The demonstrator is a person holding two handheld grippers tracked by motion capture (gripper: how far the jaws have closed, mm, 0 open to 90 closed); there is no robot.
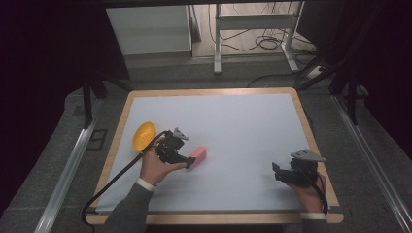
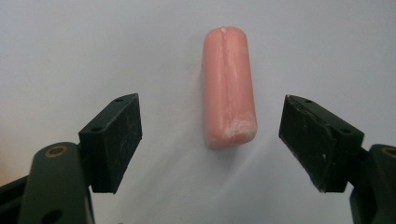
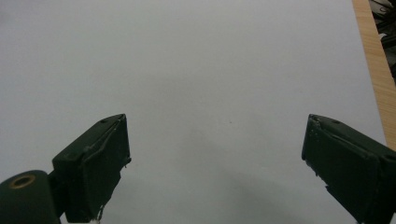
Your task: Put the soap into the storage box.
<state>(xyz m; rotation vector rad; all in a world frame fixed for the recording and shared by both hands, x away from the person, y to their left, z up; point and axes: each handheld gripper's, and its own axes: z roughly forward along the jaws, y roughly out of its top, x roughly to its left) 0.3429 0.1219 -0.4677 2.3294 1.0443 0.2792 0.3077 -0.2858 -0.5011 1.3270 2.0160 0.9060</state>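
Note:
A pink sausage-shaped piece (image 1: 197,156) lies on the white sheet (image 1: 233,131) left of centre. My left gripper (image 1: 188,162) points at it from the left and stands open. In the left gripper view the pink piece (image 2: 228,88) lies lengthwise ahead, its near end level with the tips of the two spread jaws of the left gripper (image 2: 210,140), touching neither. An orange bowl (image 1: 144,135) sits just behind the left hand. My right gripper (image 1: 276,171) rests near the table's right front, and in its own view the right gripper (image 3: 215,158) is open over bare sheet.
The white sheet covers a wooden table whose edge (image 1: 209,91) shows all round; the wooden edge (image 3: 373,65) also runs along the right of the right gripper view. A black cable (image 1: 114,178) trails off the front left. Beyond the table stand a white cabinet (image 1: 148,29) and a metal frame (image 1: 255,22).

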